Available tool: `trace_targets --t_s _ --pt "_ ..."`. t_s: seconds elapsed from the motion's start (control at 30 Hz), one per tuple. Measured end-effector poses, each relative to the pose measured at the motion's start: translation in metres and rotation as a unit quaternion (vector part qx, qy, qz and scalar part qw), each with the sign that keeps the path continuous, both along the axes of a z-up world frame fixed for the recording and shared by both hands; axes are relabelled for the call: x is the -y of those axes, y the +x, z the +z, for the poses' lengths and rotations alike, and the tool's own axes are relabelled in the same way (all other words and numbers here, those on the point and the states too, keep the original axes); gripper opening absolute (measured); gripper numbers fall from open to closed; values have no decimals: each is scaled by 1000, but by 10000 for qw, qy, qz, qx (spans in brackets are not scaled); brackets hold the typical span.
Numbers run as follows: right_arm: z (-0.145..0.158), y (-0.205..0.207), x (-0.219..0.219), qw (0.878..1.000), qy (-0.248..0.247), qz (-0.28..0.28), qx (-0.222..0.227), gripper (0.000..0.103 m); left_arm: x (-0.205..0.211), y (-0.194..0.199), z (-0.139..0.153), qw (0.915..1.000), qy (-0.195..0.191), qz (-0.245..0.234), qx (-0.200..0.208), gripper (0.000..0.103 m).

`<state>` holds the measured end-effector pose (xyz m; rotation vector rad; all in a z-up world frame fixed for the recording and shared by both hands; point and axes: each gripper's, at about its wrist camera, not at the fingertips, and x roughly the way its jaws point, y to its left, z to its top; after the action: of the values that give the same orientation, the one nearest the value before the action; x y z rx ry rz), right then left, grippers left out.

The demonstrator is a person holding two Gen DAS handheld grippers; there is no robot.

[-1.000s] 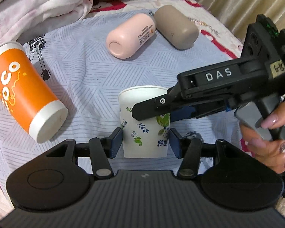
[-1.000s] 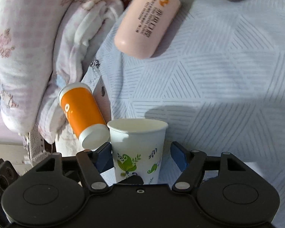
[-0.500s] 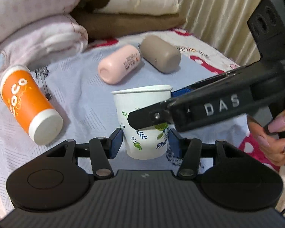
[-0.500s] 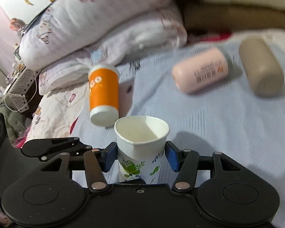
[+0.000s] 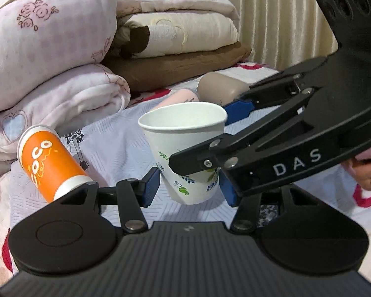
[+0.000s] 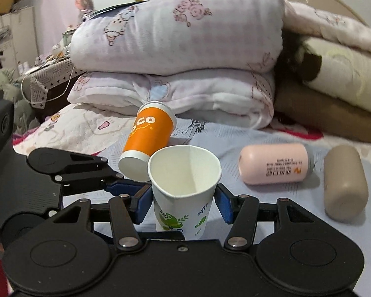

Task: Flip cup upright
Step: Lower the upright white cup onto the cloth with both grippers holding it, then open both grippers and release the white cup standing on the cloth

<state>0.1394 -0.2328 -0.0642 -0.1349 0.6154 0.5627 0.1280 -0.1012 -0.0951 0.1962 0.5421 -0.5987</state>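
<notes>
Beyond both jaws, folded quilts wall off the far side. Ahead-left of the right gripper the orange cup lies close, so little room there. Between its jaws, mouth up, stands the white cup; contact looks light, uncertain. The left gripper brackets the base, gapped. Judgement: settle it level on the soft sheet, then part the jaws evenly.

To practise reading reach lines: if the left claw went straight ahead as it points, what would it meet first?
The white paper cup, already between the left claw's fingers, probably; the right claw gripping it crosses equally close, depth unclear.
</notes>
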Motion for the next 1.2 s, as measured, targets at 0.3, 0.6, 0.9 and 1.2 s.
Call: trace_targets --t_s 0.3,0.6,0.9,1.2 --pt "-21 8 -4 9997 -175 -73 -176 61 3 10 -22 9986 154 66 -499 52" --pt "-20 8 -7 9989 -230 8 -419 65 0 5 -23 9982 35 15 -591 53" --pt "-22 10 -10 9962 -231 -87 -834 84 -9 -2 -25 9963 39 53 -855 56" --pt "-3 -8 -15 9927 -666 -209 -979 87 -16 -20 -6 9959 309 250 -817 65"
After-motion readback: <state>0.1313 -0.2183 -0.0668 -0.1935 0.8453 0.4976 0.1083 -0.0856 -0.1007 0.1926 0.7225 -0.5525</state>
